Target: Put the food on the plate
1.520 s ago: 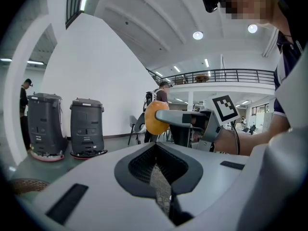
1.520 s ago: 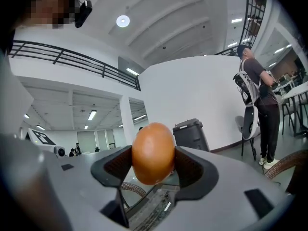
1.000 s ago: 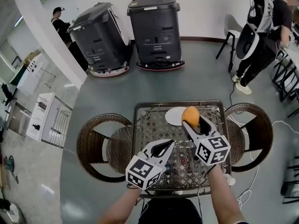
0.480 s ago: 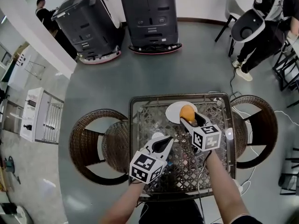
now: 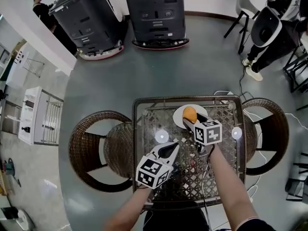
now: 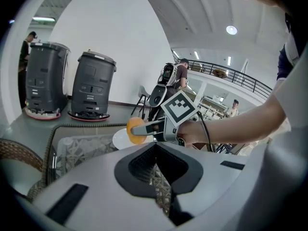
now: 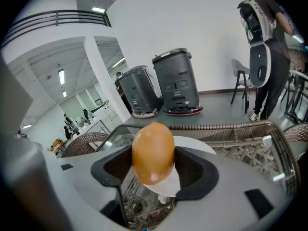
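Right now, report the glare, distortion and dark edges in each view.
Head view: the fisheye bows the room's edges, and two bright glare spots sit on the table. Left gripper view: dark vignette at the corners, railing lines curved. Right gripper view: the orange food shows a small highlight, and the corners are dark.

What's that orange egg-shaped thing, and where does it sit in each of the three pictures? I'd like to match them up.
Head view: the orange egg-shaped food sits right of centre, in the right gripper, over the white plate.
Left gripper view: the food is left of centre, in front of the plate.
Right gripper view: the food is dead centre, between the jaws.
Shared landmark: the white plate.
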`<state>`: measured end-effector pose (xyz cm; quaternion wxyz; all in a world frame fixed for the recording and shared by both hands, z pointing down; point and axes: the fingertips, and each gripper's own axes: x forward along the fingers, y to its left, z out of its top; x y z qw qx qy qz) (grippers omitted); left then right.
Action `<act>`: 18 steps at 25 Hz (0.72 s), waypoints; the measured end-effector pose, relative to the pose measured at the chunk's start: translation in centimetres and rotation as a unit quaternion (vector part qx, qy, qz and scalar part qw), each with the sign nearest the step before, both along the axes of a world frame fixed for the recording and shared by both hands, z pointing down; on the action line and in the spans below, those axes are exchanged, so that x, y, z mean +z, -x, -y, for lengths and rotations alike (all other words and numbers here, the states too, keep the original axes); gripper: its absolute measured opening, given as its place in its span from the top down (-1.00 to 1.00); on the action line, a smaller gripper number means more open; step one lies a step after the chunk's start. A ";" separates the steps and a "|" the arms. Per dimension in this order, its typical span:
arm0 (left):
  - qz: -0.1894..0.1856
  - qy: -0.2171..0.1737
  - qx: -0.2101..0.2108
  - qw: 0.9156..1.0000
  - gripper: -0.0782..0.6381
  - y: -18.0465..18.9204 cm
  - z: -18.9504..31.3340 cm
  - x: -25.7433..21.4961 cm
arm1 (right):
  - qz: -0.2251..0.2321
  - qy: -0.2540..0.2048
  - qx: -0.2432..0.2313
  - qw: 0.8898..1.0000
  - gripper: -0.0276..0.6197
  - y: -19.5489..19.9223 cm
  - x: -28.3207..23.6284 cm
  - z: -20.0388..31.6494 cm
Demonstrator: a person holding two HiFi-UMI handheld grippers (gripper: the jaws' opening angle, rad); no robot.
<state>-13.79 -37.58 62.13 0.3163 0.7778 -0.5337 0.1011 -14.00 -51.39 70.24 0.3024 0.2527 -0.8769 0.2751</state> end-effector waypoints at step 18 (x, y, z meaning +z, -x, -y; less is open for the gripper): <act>-0.012 0.022 -0.005 1.000 0.76 0.0 -0.1 1.5 | 0.009 0.057 0.016 0.998 0.03 0.9 3.0 0.6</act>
